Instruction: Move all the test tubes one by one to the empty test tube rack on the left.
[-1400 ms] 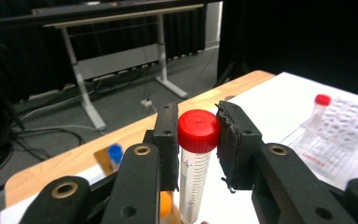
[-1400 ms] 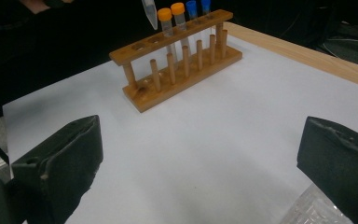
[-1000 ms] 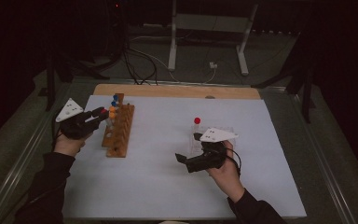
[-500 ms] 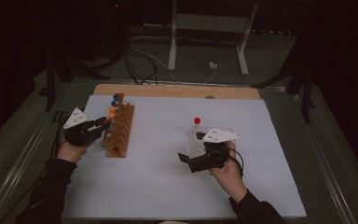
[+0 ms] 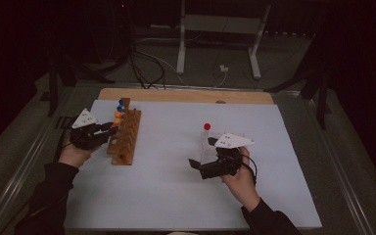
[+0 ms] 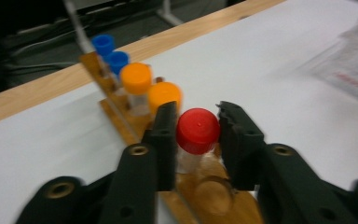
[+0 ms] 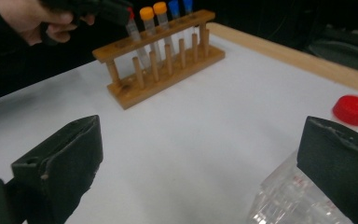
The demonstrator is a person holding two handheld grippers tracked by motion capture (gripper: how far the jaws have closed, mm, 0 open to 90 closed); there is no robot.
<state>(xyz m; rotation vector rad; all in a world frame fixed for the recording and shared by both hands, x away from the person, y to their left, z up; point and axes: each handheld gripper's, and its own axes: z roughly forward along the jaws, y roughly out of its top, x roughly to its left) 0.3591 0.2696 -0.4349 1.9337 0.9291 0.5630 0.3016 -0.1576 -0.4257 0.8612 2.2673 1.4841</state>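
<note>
Left tongs (image 6: 196, 126), just opening, straddled red-capped tube (image 6: 197, 131) in wooden rack (image 5: 126, 134); right tongs (image 7: 205, 158) spread. Risk: snagging cap on withdrawal, tipping tube.

Wooden rack (image 6: 205, 196), glossy plastic caps (image 6: 197, 130)

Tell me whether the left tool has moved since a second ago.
Yes. The left tool came down alongside the wooden rack, toward its near end.
</note>
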